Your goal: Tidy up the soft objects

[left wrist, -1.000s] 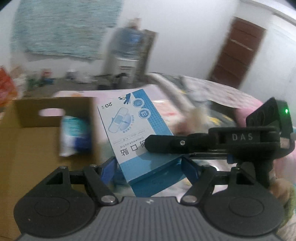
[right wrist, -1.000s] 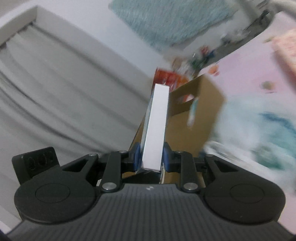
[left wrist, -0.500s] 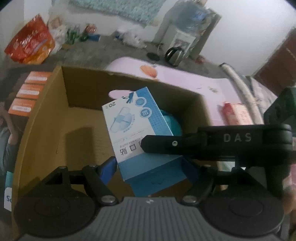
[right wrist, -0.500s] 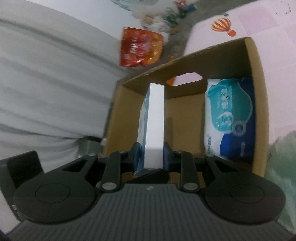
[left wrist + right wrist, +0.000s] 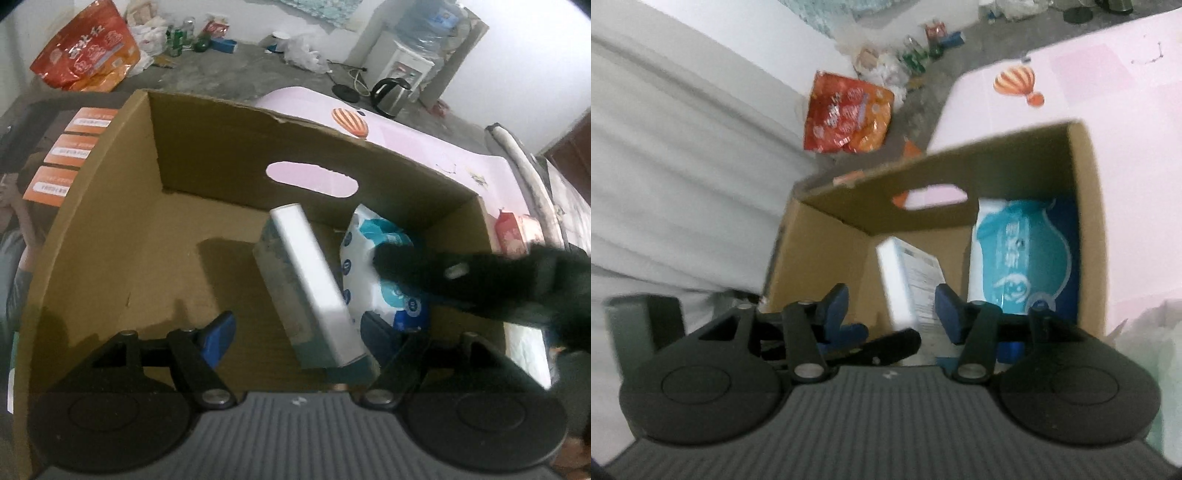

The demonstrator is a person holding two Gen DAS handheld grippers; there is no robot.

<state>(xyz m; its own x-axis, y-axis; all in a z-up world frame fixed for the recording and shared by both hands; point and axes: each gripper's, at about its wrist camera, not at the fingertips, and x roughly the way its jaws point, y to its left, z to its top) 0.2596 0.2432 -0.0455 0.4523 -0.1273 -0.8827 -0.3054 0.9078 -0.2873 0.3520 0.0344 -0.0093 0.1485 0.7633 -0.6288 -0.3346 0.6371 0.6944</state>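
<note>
Grey concrete floor, strewn with bags and bottles along the far wall, runs behind a pink mat where our open cardboard box (image 5: 110,206) sits. One box, and two things in it by our count. On the right, against the right wall, lies one soft blue-and-white tissue pack (image 5: 1023,258). Left of it, near the middle, is one flat white-and-blue carton (image 5: 314,291), tilted on an edge and blurred; we think it is tipping down onto the box floor rather than at rest.

Our right gripper (image 5: 892,308) is opening: its blue pads stand either side of the carton with clear gaps, so nothing is gripped. Our left gripper (image 5: 295,332) stands wide; the carton lies between its pads but, as far as we can see, neither presses on it.

We judge the carton light and fairly stiff, with smooth printed faces that could slip; it is best pinched across its thin dimension, on the broad faces near one end. The tissue pack should be light and yielding in slick film, so we would squeeze it gently across its middle and expect it to deform.

Outside the box, at the far left, one orange-red snack bag (image 5: 86,55) lies on the floor, and one kettle (image 5: 391,92) stands far right.
</note>
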